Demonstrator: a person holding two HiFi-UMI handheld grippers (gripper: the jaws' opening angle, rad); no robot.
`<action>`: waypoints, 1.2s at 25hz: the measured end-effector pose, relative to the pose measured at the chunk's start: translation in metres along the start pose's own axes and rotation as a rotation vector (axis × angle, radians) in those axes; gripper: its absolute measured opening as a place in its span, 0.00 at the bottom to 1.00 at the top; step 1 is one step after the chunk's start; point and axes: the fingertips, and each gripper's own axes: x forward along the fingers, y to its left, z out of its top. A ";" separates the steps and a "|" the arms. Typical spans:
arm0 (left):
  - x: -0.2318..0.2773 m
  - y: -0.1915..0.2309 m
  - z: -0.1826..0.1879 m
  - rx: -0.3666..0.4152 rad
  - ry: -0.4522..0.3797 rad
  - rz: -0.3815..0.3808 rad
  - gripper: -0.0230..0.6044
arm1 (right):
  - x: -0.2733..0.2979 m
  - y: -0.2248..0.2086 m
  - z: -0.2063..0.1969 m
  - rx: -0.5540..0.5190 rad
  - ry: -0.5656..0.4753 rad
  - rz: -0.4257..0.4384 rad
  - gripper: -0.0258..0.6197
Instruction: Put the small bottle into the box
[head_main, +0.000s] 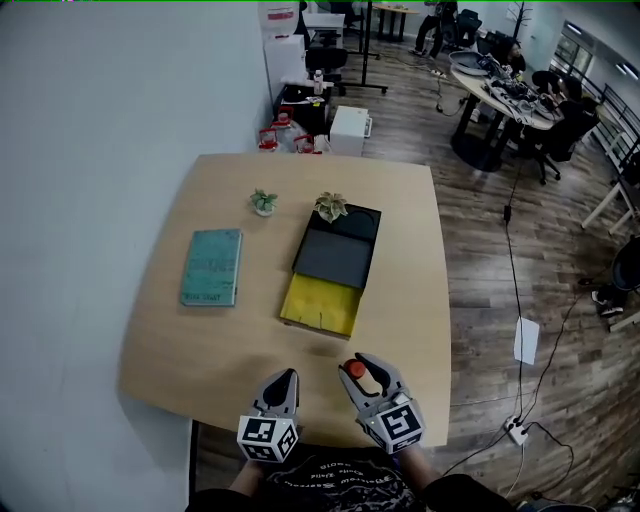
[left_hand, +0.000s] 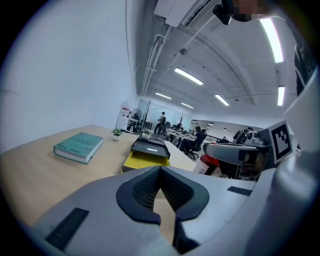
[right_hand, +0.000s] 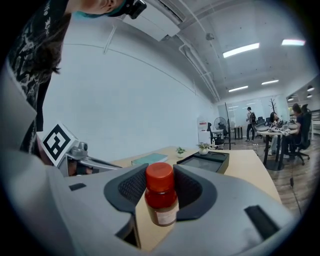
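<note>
The small bottle (right_hand: 161, 196), red-brown with an orange-red cap, stands upright between the pads of my right gripper (right_hand: 160, 184), which is shut on it. In the head view this bottle (head_main: 354, 369) and right gripper (head_main: 366, 376) hang over the table's near edge, just in front of the box (head_main: 320, 306). The box has a yellow inside and a black lid (head_main: 337, 254) lying across its far part. My left gripper (head_main: 283, 384) sits beside the right one, shut and empty, its jaw tips meeting (left_hand: 160, 172). In the left gripper view the bottle (left_hand: 208, 164) appears at the right.
A teal book (head_main: 211, 266) lies left of the box on the wooden table (head_main: 410, 260). One small potted plant (head_main: 263, 202) stands behind the book and another (head_main: 331, 207) at the box's far end. Desks, chairs and people fill the room beyond; cables cross the floor at right.
</note>
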 end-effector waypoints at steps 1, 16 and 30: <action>0.003 0.000 0.003 0.000 -0.001 0.005 0.04 | 0.003 -0.005 0.004 -0.001 -0.007 -0.004 0.29; 0.024 0.020 0.014 -0.006 0.028 -0.030 0.04 | 0.066 -0.050 0.035 -0.009 -0.027 -0.020 0.29; 0.043 0.048 0.000 -0.020 0.087 -0.049 0.04 | 0.135 -0.084 0.017 -0.019 0.025 -0.032 0.29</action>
